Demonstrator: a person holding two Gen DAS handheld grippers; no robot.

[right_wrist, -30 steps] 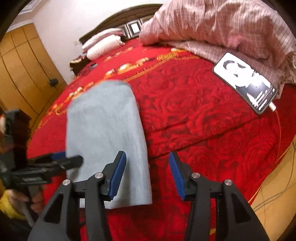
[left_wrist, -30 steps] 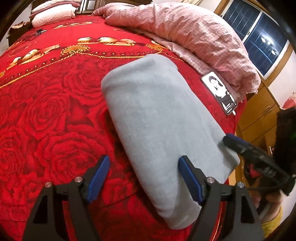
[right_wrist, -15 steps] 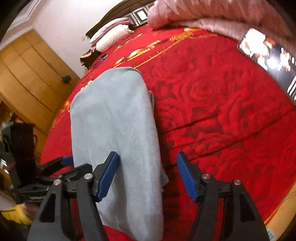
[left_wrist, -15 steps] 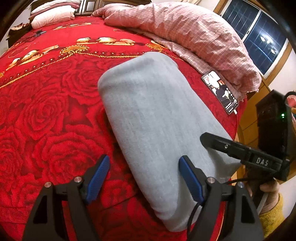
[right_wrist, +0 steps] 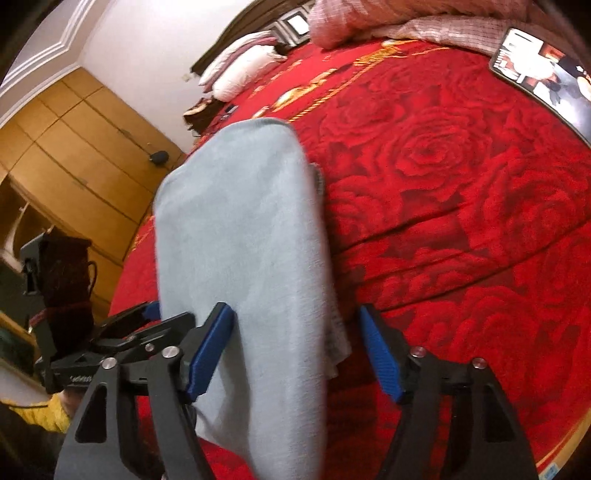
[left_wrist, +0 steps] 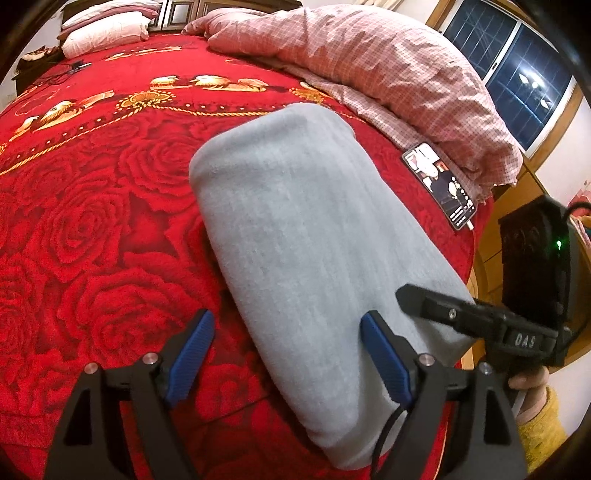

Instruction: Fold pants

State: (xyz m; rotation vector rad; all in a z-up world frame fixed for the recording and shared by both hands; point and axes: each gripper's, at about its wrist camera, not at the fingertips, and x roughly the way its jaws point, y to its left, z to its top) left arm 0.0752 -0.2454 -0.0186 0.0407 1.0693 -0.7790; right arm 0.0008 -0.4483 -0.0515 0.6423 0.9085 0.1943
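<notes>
The pale blue-grey pants [left_wrist: 310,236], folded into a long narrow pad, lay on the bed's red rose-patterned cover [left_wrist: 92,229], running from about 12 o'clock down to 6 o'clock in the left wrist view. The left gripper [left_wrist: 286,354] hovered over the near end with its jaws spread wide and empty; its right blue pad sat above the cloth's edge, the left one over bare cover. The right gripper [right_wrist: 295,354] straddled the near end of the pants [right_wrist: 243,258], jaws likewise wide apart and holding nothing. In the left view its black body at 4 o'clock bore the letters "DAS". A phone [left_wrist: 439,186] with a lit screen lay at 2 o'clock beside a pink checked quilt [left_wrist: 388,74]; its on-screen text was too small to read. White pillows [left_wrist: 107,27] sat at 11 o'clock.
</notes>
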